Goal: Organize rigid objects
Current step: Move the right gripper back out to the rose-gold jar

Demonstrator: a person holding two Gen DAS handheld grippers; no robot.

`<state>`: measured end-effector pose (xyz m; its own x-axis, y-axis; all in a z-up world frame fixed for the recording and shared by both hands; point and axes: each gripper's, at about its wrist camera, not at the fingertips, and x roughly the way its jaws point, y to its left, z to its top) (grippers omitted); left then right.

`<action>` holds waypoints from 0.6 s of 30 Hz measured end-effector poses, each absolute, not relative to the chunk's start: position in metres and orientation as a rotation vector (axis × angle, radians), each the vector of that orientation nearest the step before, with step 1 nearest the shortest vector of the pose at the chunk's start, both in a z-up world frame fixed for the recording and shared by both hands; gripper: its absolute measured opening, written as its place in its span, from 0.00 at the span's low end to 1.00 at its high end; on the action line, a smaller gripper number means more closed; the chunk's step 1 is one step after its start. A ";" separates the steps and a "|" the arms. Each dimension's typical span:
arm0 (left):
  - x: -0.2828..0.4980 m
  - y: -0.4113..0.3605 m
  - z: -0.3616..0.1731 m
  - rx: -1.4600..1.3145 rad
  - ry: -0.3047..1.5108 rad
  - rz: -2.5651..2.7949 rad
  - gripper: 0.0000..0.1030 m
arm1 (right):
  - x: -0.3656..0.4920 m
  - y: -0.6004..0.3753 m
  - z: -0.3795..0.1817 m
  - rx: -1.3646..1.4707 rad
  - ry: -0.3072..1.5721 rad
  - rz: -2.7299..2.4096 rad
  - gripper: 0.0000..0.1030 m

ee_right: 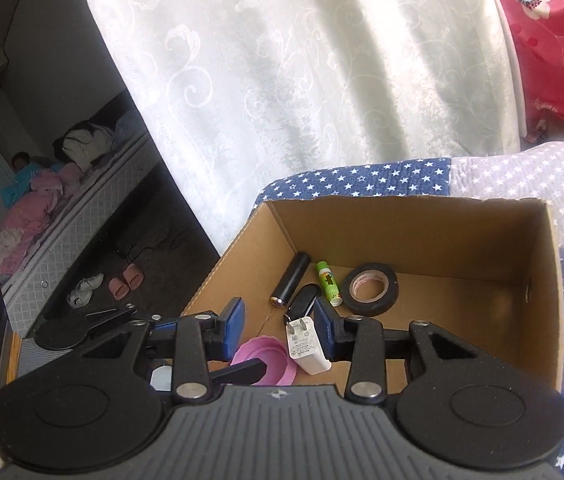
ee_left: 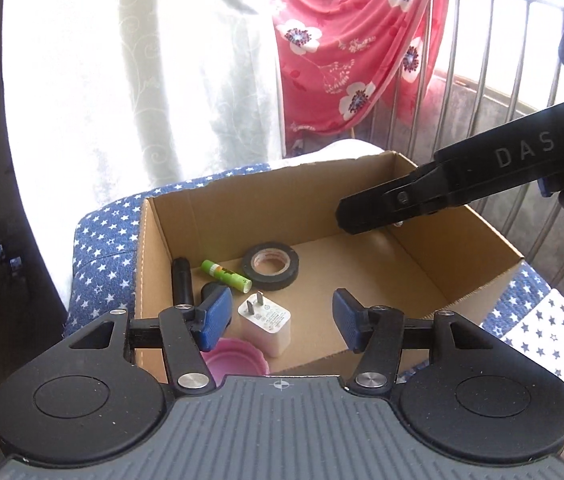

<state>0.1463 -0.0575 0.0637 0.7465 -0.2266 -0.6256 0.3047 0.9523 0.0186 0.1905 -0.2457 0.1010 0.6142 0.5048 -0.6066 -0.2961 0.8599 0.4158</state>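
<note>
Your left gripper (ee_left: pixel 277 320) hangs over the near edge of the cardboard box (ee_left: pixel 454 240), its fingers apart with nothing between the blue pads; the white charger (ee_left: pixel 266 327) only shows through the gap, lying on the box floor below. Your right gripper (ee_right: pixel 277 330) also has its fingers apart and empty, and the charger again sits lower down, seen between them rather than pinched.

The task's things are already in the box. Beyond your left fingertips lie the black tape roll (ee_left: pixel 269 271), the green tube (ee_left: pixel 225 276) and the black cylinder (ee_left: pixel 181 282); the pink lid (ee_left: pixel 237 360) sits just under the left pad, close against the near wall.

The risks from here, as I judge them:
- The box is light and rests on a soft star-patterned cover (ee_left: pixel 97 248), not a firm desk. A finger catching the near wall as you pull away could tip or drag it.
- Your right gripper crosses above the box in the left view. Swinging both hands at once could knock them together.
- Dipping either hand again may nudge the charger or roll the tube and cylinder.
</note>
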 end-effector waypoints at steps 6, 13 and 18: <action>0.090 -0.053 0.068 0.125 0.592 -0.370 0.59 | 0.113 -0.261 0.122 0.234 0.673 0.413 0.40; 0.050 -0.055 0.046 0.116 0.596 -0.464 0.59 | 0.048 -0.249 0.118 0.166 0.651 0.349 0.40; 0.036 -0.064 0.022 0.160 0.590 -0.442 0.60 | 0.031 -0.238 0.085 0.177 0.667 0.340 0.40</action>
<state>0.0356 -0.0636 0.0222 0.7410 -0.3562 -0.5692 0.4461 0.8947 0.0208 0.0311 -0.2383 0.0849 0.7334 0.3633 -0.5745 -0.2510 0.9302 0.2678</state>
